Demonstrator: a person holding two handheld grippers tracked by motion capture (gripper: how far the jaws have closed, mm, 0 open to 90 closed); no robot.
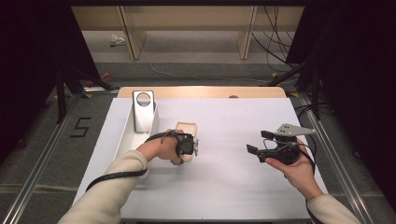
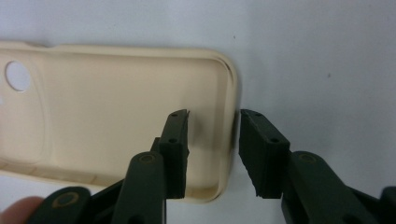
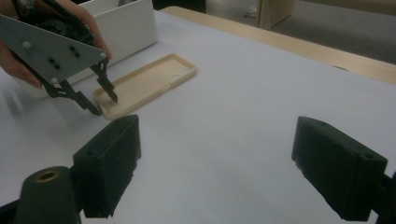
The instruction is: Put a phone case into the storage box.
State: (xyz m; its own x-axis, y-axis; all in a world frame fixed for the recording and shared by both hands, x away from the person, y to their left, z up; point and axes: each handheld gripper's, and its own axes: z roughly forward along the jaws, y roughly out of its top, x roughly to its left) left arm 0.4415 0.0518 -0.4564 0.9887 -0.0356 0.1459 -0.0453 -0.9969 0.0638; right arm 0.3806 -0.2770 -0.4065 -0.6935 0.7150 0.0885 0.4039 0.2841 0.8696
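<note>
Phone case (image 2: 116, 116), cream-coloured and lying hollow side up on the white table cover (image 1: 233, 186), is sitting with its short end wall between the 2 jaws of the left gripper (image 2: 214, 154). In the left gripper view, 1 black jaw is standing inside the case, over its floor, and the other is standing outside, just beyond the rounded end wall. A narrow gap is showing between the inner jaw and the wall; the outer jaw is lying very close to the wall, and whether it is touching cannot be told. So the jaws are standing partly closed, straddling the wall without clearly pinching it. The round camera hole of the case is lying far from the jaws, at the opposite end.

In the right gripper view, the left gripper's jaws are pointing down at the near end of the phone case (image 3: 144, 84), with the white tray (image 3: 121, 28) standing just behind it. In the high view the tray (image 1: 128, 135) is holding an upright grey stand (image 1: 143, 111) with a round hole at its top.

Right gripper (image 1: 257, 142) is hovering well apart from the case, its 2 jaws standing wide open with nothing between them but bare table cover.
</note>
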